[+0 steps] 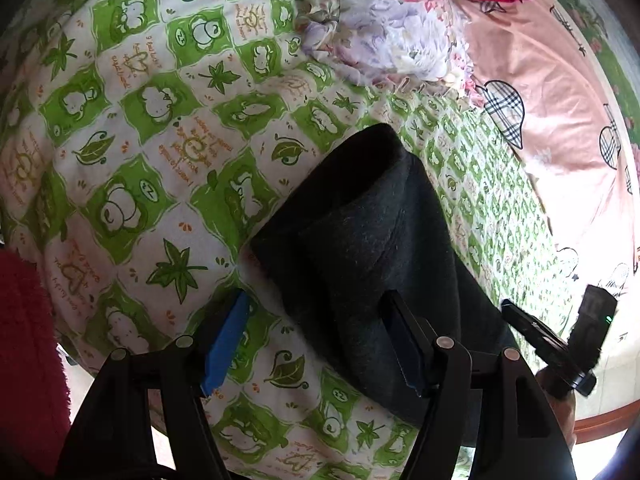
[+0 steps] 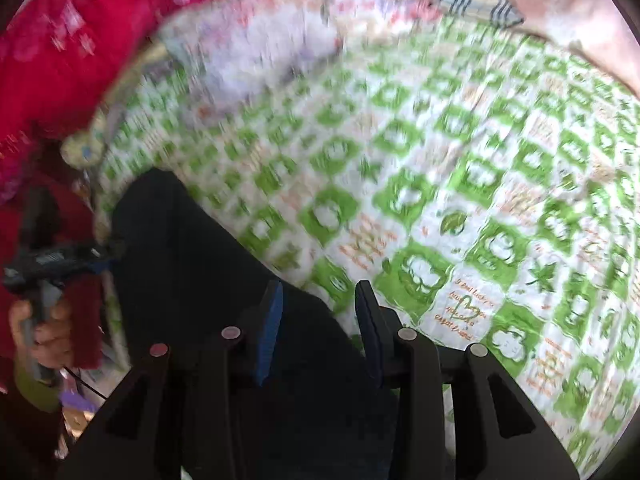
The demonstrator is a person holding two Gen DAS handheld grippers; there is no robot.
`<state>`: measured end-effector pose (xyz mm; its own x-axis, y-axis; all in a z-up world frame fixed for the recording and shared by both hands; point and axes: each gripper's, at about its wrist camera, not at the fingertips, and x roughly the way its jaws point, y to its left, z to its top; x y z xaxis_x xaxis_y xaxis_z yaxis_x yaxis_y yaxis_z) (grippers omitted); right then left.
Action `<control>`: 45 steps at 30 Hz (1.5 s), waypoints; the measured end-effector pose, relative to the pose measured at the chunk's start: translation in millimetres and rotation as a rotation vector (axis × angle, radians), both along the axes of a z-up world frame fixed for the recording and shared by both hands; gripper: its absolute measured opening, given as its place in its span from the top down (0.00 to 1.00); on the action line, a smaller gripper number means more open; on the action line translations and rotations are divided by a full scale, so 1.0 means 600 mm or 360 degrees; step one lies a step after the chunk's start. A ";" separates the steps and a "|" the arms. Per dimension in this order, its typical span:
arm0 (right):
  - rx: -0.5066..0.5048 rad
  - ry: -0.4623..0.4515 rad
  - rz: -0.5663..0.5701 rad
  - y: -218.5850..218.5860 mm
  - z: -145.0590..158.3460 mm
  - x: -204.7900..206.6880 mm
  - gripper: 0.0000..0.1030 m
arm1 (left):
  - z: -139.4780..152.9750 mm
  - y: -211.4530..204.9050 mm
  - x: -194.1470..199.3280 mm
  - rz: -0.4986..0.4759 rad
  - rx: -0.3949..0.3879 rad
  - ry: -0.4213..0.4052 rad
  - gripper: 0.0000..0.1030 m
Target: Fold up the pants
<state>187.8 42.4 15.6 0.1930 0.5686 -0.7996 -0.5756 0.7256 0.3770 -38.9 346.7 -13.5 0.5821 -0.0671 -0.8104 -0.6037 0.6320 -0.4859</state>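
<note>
We have the dark pants [image 1: 372, 240] folded on the bed [image 1: 160, 208] ahead of both tongs, left [image 1: 320, 332] wide, right [image 2: 320, 316] narrower, both empty; only tidying seems left.

One dark pants [image 1: 372, 240], one green-patterned sheet [image 1: 160, 152], one floral cloth [image 1: 392, 40], two grippers [image 1: 320, 344].

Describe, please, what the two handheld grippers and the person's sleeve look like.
Both the left gripper and right gripper have matte black angular fingers with blue pads and round silver pivot pins. The right gripper's body carries a small green light. The sleeve is fuzzy and red.
</note>
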 end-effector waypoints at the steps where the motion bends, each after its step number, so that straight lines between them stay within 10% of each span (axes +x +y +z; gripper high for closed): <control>1: -0.0001 0.0048 0.0034 0.007 -0.014 0.002 0.62 | -0.002 -0.001 0.002 -0.0007 0.0017 -0.0005 0.34; 11: -0.0119 -0.0093 0.0217 0.052 -0.007 -0.024 0.86 | -0.007 -0.026 0.054 -0.0112 0.0231 -0.0002 0.63; 15: -0.0076 -0.0253 0.0169 0.036 0.033 -0.054 0.88 | 0.025 -0.019 0.024 -0.0113 0.0184 -0.0202 0.81; 24: -0.0068 -0.0647 -0.0067 0.010 0.110 -0.080 0.90 | 0.121 -0.033 -0.011 -0.0224 0.0305 -0.0468 0.81; 45: -0.0311 -0.0656 -0.0197 0.047 0.006 -0.036 0.84 | -0.005 -0.023 0.073 -0.0339 0.0693 -0.0051 0.70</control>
<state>166.3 70.5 19.3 0.5738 0.3678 -0.7318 -0.5531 0.8330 -0.0150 4.7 332.8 -16.2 0.6173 0.1538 -0.7716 -0.4278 0.8886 -0.1651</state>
